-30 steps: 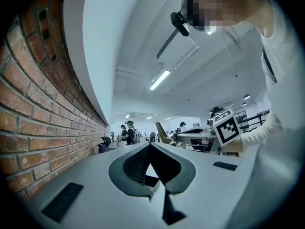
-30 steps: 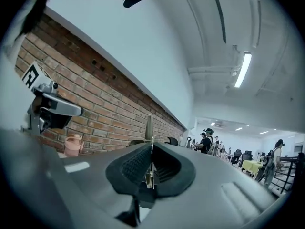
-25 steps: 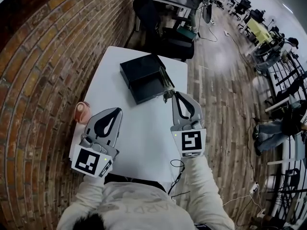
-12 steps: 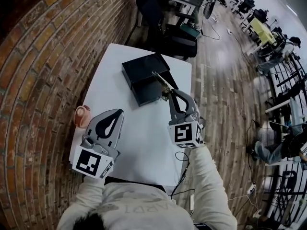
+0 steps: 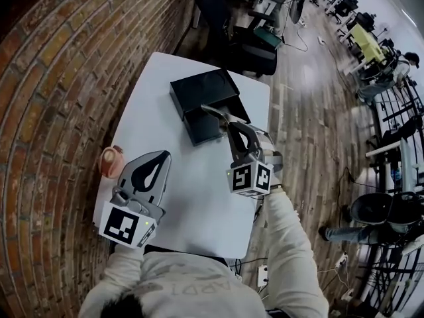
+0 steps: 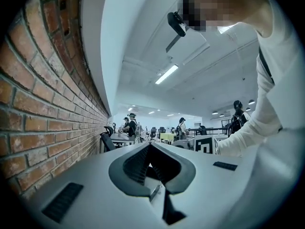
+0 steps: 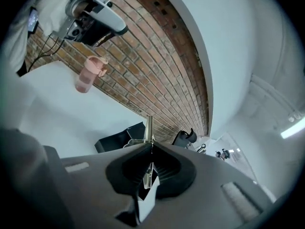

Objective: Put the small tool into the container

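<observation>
Your right gripper (image 5: 230,120) pinches the thin tool (image 5: 213,110) by its end, box (image 5: 199,88) at eleven o'clock. It looks light, stiff and slippery. Your left gripper (image 5: 159,156) is closed, empty.

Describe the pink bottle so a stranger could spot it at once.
Start at the white table beside the brick wall. On its wall-side edge, just left of the left gripper, sits the pink bottle. It is the only pink thing; the container is black.

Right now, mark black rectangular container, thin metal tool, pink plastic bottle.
black rectangular container (image 5: 202,88), head view, top panel.
thin metal tool (image 5: 213,111), head view, mid-shaft.
pink plastic bottle (image 5: 110,161), head view, body.
</observation>
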A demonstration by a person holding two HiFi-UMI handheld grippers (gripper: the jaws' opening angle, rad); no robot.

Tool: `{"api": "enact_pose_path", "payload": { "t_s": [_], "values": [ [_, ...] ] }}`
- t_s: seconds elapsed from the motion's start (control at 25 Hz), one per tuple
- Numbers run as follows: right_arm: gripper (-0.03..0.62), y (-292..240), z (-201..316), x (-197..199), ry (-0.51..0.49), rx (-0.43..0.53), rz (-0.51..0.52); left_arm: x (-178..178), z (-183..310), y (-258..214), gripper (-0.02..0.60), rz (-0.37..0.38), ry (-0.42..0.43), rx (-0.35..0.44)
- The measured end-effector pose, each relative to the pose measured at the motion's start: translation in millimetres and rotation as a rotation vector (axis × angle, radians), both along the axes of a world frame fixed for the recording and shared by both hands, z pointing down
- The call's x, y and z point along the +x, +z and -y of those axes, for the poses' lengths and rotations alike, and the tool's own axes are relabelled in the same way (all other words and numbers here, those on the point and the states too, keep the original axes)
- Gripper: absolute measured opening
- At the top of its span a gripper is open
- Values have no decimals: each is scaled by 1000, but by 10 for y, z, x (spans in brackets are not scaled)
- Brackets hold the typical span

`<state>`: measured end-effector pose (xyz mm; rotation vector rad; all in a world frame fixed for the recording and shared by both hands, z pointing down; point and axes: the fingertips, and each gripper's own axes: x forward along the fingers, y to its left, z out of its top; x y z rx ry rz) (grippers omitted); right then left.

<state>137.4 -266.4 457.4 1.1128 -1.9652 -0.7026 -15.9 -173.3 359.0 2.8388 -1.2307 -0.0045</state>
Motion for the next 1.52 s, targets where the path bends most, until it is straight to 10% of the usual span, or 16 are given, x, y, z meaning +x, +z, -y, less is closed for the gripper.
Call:
{"api": "enact_pose_path", "payload": {
  "t_s": [0.76, 1.52],
  "values": [
    [21, 875, 433, -81, -157, -105, -358, -70, 250, 280, 5, 2, -18, -55],
    [21, 1473, 777, -28, -196, -197, -502, -54, 469, 500, 5, 13, -23, -100]
  ]
}}
